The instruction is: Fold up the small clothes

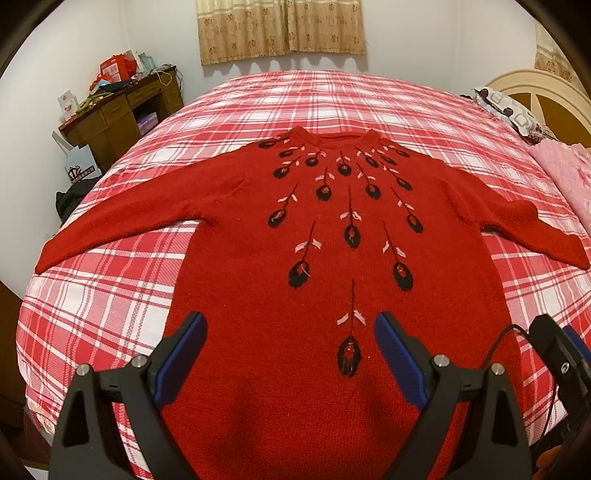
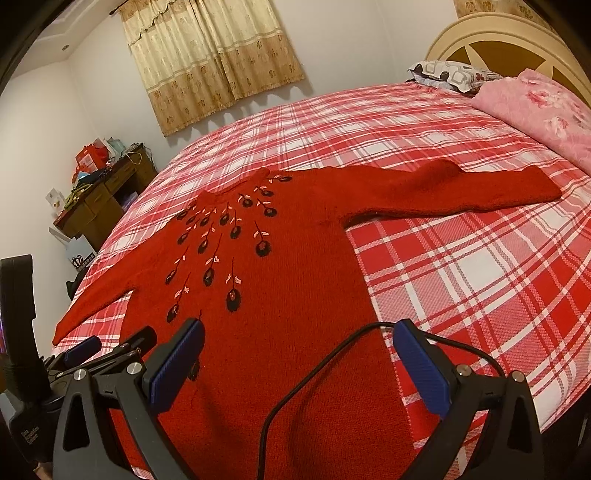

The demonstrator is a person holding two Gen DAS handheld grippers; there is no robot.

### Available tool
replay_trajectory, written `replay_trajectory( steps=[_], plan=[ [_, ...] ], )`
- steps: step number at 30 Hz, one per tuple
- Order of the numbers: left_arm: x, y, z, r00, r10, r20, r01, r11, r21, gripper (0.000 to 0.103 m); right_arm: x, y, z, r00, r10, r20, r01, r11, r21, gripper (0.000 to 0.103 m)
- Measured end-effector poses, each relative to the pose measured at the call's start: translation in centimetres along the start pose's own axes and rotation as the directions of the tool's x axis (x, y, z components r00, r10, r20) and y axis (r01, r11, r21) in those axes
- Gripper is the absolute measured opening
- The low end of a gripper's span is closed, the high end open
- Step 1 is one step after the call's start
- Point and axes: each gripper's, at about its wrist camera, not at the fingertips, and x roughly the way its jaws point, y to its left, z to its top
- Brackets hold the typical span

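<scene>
1. The left gripper (image 1: 290, 334) hangs above the lower body of the red sweater (image 1: 332, 258), its blue-padded fingers (image 1: 183, 360) spread wide with nothing between them. It points straight up the garment toward the neckline.

2. The right gripper (image 2: 297, 341) is likewise agape and empty, held over the sweater's right hem edge, near where the knit meets the plaid bedspread (image 2: 461, 258). It aims diagonally across the bed. A black cable (image 2: 314, 373) loops between its fingers.

3. In the right wrist view the left gripper shows at the lower left edge, just beside the right one.

4. The sweater lies flat and face up on the bedspread, hem nearest the grippers and collar (image 1: 334, 138) away. Its long axis runs from the grippers toward the curtained wall (image 1: 282, 27).

5. Both sleeves are spread outward, the left sleeve (image 1: 118, 229) and the right sleeve (image 1: 524, 225) each angling slightly back toward the hem.

6. Black embroidered motifs fan out from the collar down the chest.

7. Farther out: a pink blanket (image 2: 539, 107) and a patterned pillow (image 2: 448, 75) by the headboard (image 2: 498, 40), a cluttered wooden desk (image 1: 122, 107) at the left.
</scene>
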Motion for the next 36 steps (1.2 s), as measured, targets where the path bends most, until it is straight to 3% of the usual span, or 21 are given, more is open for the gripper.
replay_trajectory(
  steps=[8, 13, 14, 18, 19, 24, 27, 30, 32, 36],
  plan=[
    [1.3, 0.1, 0.7, 1.0, 0.001, -0.018, -0.001, 1.0, 0.002, 0.094, 0.8, -0.8, 1.2, 1.0, 0.013, 0.017, -0.013, 1.0, 0.005, 0.102],
    [2.8, 1.9, 2.7, 0.998, -0.066, -0.016, 0.065, 0.997, -0.044, 0.094, 1.7, -3.9, 3.9, 0.998, 0.014, 0.055, -0.016, 0.999, 0.038, 0.102],
    [3.1, 2.5, 3.2, 0.997, -0.073, -0.009, 0.072, 0.995, -0.063, 0.094, 1.8, -5.1, 4.6, 0.998, 0.001, 0.065, -0.005, 0.998, 0.06, 0.097],
    [4.8, 5.7, 5.2, 0.996, -0.031, 0.078, 0.042, 0.988, -0.148, 0.094, 2.0, -11.3, 7.7, 0.993, -0.087, 0.084, 0.073, 0.986, 0.153, 0.056],
    [5.3, 6.4, 5.6, 0.995, -0.007, 0.098, 0.023, 0.987, -0.162, 0.094, 1.8, -13.5, 8.5, 0.99, -0.115, 0.086, 0.097, 0.975, 0.198, 0.054],
    [8.5, 8.4, 6.5, 0.986, 0.109, 0.128, -0.087, 0.981, -0.171, 0.094, 0.7, -23.2, 12.2, 0.954, -0.272, 0.127, 0.206, 0.901, 0.383, 0.053],
    [10.3, 9.1, 5.9, 0.987, 0.119, 0.104, -0.098, 0.977, -0.187, 0.094, 1.1, -28.8, 13.5, 0.938, -0.324, 0.124, 0.226, 0.843, 0.487, 0.053],
    [11.3, 9.7, 4.9, 0.991, 0.1, 0.093, -0.078, 0.973, -0.219, 0.094, 2.4, -33.5, 14.1, 0.93, -0.361, 0.067, 0.266, 0.788, 0.555, 0.053],
    [11.9, 9.6, 4.6, 0.993, 0.088, 0.082, -0.067, 0.972, -0.224, 0.094, 3.5, -35.3, 14.0, 0.932, -0.362, 0.026, 0.284, 0.773, 0.568, 0.053],
    [12.6, 10.1, 4.5, 0.996, 0.051, 0.071, -0.031, 0.966, -0.256, 0.098, 4.5, -35.1, 14.4, 0.899, -0.438, 0.019, 0.378, 0.796, 0.473, 0.053]
  ],
)
